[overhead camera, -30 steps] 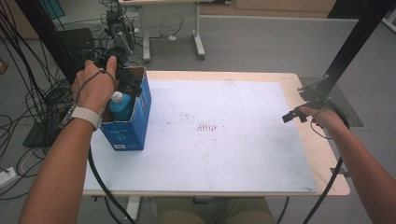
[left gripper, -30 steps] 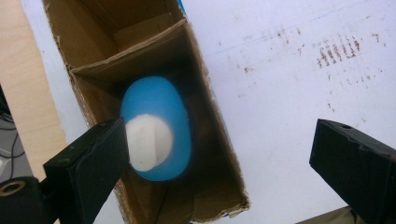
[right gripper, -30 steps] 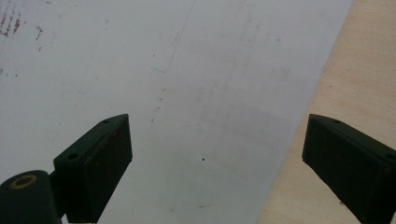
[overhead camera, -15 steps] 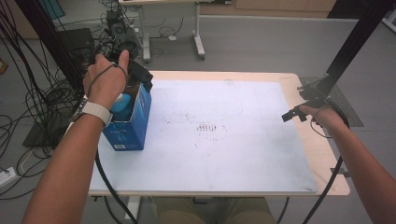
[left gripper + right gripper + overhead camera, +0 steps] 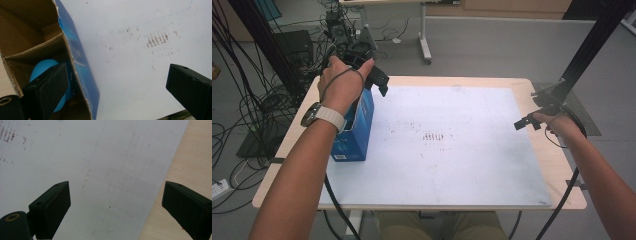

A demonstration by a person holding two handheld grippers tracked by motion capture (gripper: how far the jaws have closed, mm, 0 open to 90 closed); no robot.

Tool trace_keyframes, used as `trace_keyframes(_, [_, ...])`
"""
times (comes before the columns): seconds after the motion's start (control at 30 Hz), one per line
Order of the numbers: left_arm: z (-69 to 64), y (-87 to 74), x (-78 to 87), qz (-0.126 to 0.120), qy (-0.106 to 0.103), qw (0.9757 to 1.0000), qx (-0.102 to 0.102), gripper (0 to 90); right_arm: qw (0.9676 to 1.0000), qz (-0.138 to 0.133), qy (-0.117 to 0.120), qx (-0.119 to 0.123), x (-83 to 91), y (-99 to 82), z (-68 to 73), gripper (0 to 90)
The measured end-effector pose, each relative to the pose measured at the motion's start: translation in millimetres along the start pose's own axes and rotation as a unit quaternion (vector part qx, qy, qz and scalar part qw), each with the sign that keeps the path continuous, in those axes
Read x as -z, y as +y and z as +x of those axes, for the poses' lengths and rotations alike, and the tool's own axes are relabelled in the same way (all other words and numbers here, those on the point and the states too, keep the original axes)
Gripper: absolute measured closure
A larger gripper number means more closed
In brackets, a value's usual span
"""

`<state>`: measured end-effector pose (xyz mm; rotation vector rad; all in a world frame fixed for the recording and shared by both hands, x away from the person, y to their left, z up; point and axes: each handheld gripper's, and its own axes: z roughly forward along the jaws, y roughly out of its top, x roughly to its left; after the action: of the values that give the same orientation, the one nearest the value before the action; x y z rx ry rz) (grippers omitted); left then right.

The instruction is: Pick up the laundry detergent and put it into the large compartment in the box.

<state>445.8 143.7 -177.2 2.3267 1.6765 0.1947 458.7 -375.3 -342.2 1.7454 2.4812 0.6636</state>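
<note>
The left gripper [image 5: 371,82] is lifted up and away from the box [image 5: 358,125], toward the far edge, its jaws spread wide with one over the box's open top and the other over the mat [image 5: 437,140]. The blue object [image 5: 43,71] is left inside the box, no longer gripped.

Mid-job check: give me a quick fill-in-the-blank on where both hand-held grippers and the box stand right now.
1. The left hand-held gripper hangs over the open top of a ____ cardboard box.
2. Inside the box lies a rounded blue thing, and the left jaws stand ____.
3. The right hand-held gripper hovers at the white mat's ____ edge.
4. The right jaws hold ____.

Missing words: blue; open; right; nothing
</note>
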Motion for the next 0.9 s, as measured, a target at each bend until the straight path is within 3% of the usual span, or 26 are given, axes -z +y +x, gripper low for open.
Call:
trace_keyframes(0.4, [-17.0,8.7,-8.3,0.006,0.003,1.0000,0.006,4.8,1.0000,-0.001,0.003,0.002,-0.5,-0.1,0.4,8.2])
trace_keyframes(0.9, [-32.2,15.3,-18.6,-0.004,0.017,0.9997,0.018,5.3,1.0000,-0.001,0.002,0.003,-1.8,1.1,0.6,8.2])
